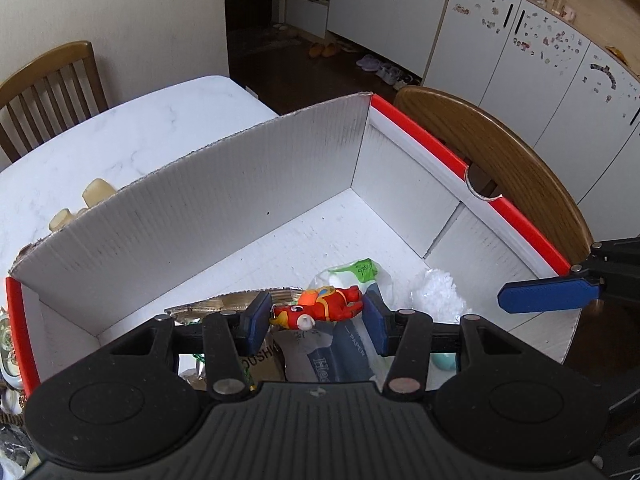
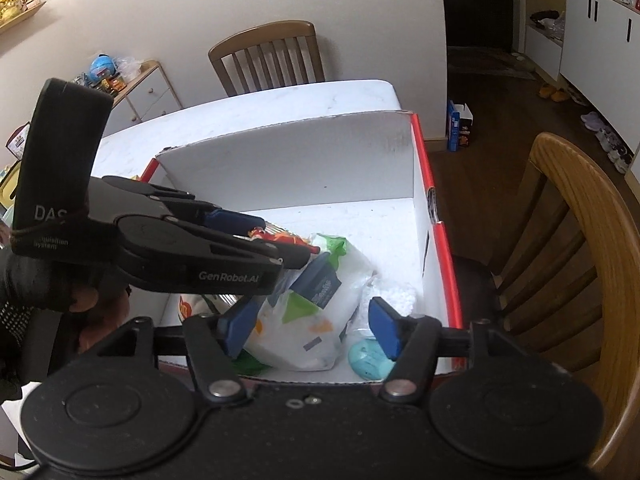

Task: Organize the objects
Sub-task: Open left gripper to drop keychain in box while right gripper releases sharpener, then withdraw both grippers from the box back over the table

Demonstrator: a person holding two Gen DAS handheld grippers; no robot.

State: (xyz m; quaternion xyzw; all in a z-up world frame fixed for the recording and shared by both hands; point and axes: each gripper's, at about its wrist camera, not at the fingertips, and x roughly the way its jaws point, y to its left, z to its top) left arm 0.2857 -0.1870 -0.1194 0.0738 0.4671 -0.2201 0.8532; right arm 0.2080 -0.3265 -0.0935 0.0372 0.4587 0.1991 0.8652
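A red and orange toy figure hangs over the white cardboard box, and my left gripper is shut on it, one blue pad at each end. In the right wrist view the same left gripper reaches in from the left with the toy. My right gripper stands open low over the box. A white plastic pack lies under and between its pads, with a gap at the right pad. A teal object lies beside the pack.
The box has red rims and stands on a white marble table. A wooden chair is close on the right, another chair at the far end. Beige objects sit behind the box's far wall. Crumpled clear plastic lies inside.
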